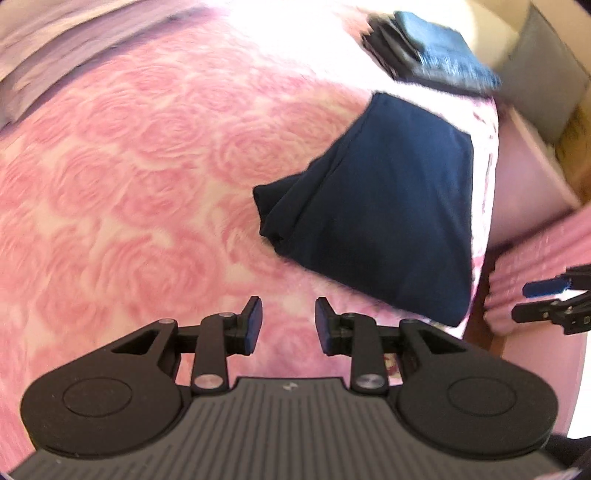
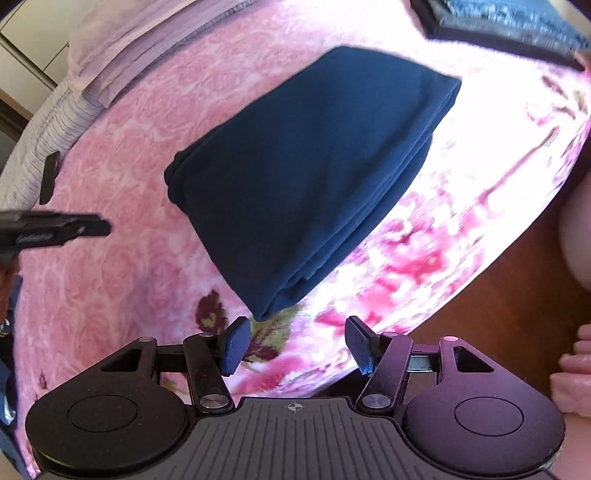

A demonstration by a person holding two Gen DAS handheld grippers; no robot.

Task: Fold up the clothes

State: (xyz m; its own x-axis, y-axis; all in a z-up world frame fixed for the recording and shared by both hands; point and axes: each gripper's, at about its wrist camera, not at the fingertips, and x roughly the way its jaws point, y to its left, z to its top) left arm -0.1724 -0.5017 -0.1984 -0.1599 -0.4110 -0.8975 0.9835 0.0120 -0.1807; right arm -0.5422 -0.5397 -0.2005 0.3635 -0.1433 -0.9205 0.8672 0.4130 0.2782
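Note:
A folded dark navy garment (image 1: 388, 214) lies flat on a pink rose-patterned bedspread (image 1: 129, 177) near the bed's edge. It also shows in the right wrist view (image 2: 306, 173), several layers thick. My left gripper (image 1: 289, 325) is open and empty, a little short of the garment's near edge. My right gripper (image 2: 295, 345) is open and empty, just short of the garment's near corner. The right gripper's fingers (image 1: 546, 299) show at the right edge of the left wrist view, and the left gripper (image 2: 55, 229) at the left edge of the right wrist view.
A stack of folded dark and denim clothes (image 1: 432, 51) lies farther back on the bed, also in the right wrist view (image 2: 509, 26). Striped pillows (image 2: 48, 147) lie at the head. A small dark object (image 2: 50, 177) rests by them. The bed's edge drops to a brown floor (image 2: 498, 295).

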